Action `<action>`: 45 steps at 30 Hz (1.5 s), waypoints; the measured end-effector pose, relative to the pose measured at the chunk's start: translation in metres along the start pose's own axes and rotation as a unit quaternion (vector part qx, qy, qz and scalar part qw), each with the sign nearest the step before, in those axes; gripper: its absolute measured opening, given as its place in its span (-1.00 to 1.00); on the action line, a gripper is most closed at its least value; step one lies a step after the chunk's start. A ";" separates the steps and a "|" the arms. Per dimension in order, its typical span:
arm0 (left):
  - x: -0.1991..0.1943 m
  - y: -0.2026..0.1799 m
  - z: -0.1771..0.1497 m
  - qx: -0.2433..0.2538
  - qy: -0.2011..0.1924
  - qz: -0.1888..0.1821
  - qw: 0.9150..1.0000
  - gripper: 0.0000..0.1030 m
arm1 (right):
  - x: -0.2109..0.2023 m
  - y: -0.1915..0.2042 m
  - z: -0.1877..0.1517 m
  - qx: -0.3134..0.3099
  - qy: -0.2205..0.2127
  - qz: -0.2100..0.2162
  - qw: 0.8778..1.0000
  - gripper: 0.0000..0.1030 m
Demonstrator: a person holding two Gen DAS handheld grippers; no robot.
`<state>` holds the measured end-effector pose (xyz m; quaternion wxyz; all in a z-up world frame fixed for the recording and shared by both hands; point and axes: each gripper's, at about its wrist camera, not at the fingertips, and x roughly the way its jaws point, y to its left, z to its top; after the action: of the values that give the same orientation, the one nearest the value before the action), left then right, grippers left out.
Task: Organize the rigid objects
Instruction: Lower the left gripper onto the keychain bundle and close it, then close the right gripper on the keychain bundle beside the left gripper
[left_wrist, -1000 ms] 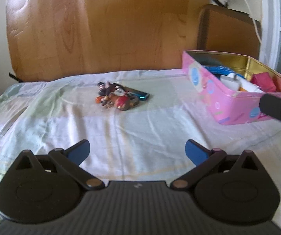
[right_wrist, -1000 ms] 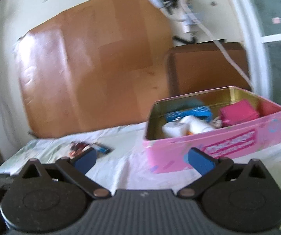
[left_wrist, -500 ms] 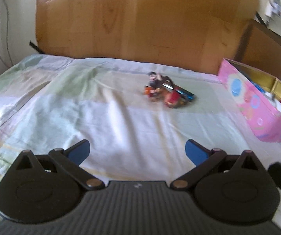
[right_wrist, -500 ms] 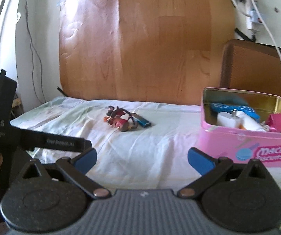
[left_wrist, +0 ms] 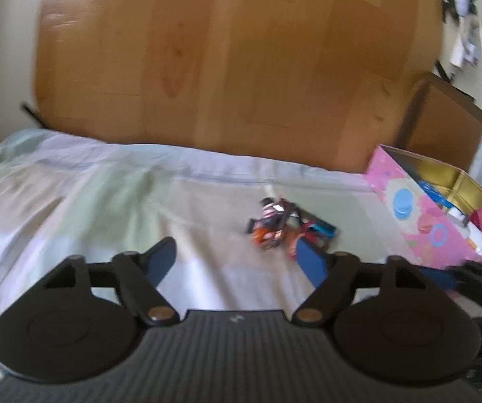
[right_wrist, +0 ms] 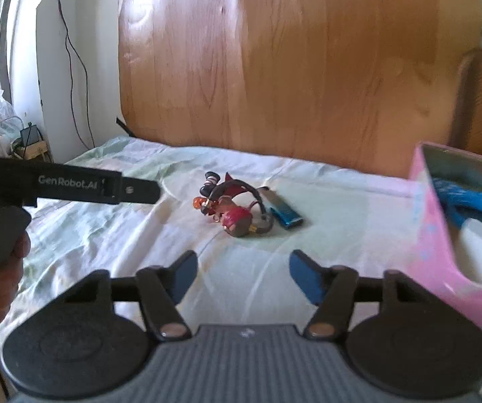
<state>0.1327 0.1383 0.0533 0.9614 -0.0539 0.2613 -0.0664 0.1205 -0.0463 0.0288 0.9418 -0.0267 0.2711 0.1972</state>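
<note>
A small red and black toy figure [right_wrist: 231, 206] lies on the pale bedsheet, with a blue lighter [right_wrist: 284, 214] just right of it. Both also show in the left wrist view, the figure [left_wrist: 273, 223] and the lighter [left_wrist: 323, 230]. An open pink tin [right_wrist: 432, 231] with several items inside stands at the right; it also shows in the left wrist view [left_wrist: 419, 215]. My left gripper [left_wrist: 237, 260] is open and empty, short of the figure. My right gripper [right_wrist: 242, 275] is open and empty, a little short of the figure.
A wooden headboard [right_wrist: 291, 67] stands behind the bed [right_wrist: 106, 221]. A brown box [left_wrist: 442, 121] sits at the back right. The left gripper's black body [right_wrist: 73, 188] and the hand holding it reach in from the left of the right wrist view.
Both grippers have swung toward the figure and moved closer to it. The tin has slid to the right edge of both views. Both jaws have closed a little.
</note>
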 end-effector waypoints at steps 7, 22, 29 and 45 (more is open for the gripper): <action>0.051 -0.008 0.020 0.027 0.026 -0.036 0.999 0.32 | 0.045 -0.009 0.019 -0.002 0.017 0.021 1.000 0.15; 0.083 0.002 0.013 -0.025 0.053 -0.091 0.994 -0.18 | 0.082 -0.008 0.023 -0.006 0.057 0.043 0.997 0.16; 0.070 0.004 0.014 -0.027 0.067 -0.097 0.993 -0.33 | 0.082 -0.016 0.022 0.023 0.054 0.041 0.997 0.15; 0.071 0.013 0.009 -0.030 0.055 -0.075 0.995 0.08 | 0.088 -0.014 0.023 0.022 0.057 0.044 0.997 0.30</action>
<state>0.1997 0.1409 0.0241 0.9357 -0.0987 0.3114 -0.1333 0.2057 -0.0239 0.0020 0.9156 -0.0055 0.3294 0.2307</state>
